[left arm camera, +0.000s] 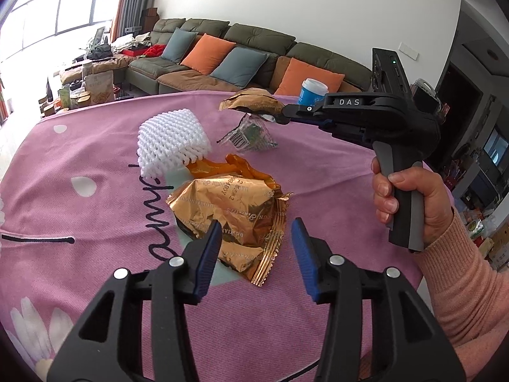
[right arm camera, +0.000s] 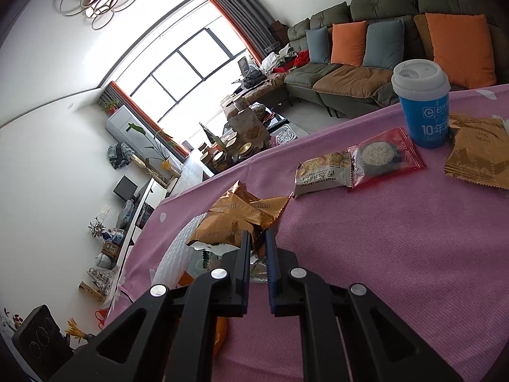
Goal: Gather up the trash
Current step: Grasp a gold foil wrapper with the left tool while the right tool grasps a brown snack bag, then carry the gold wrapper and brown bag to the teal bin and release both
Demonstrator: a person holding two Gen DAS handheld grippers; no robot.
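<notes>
A crumpled gold wrapper (left arm camera: 232, 210) lies on the pink cloth (left arm camera: 95, 210). My left gripper (left arm camera: 257, 242) hovers over its near edge, open, with neither pad pressing on it. Behind it are orange peel (left arm camera: 222, 165), a white foam net (left arm camera: 173, 140) and a clear plastic wrapper (left arm camera: 251, 133). A hand holds my right gripper (left arm camera: 282, 114) above the clear wrapper, shut on a second gold wrapper (left arm camera: 251, 102). In the right wrist view that gold wrapper (right arm camera: 235, 219) is pinched between the nearly closed fingers of the right gripper (right arm camera: 257, 238), above the foam net (right arm camera: 178, 258).
A blue cup with a white lid (right arm camera: 423, 108) stands at the far side of the cloth. Near it lie a cracker packet (right arm camera: 321, 172), a red packet (right arm camera: 385, 159) and a flat gold packet (right arm camera: 477, 159). A green sofa (left arm camera: 254, 54) with cushions stands beyond the table.
</notes>
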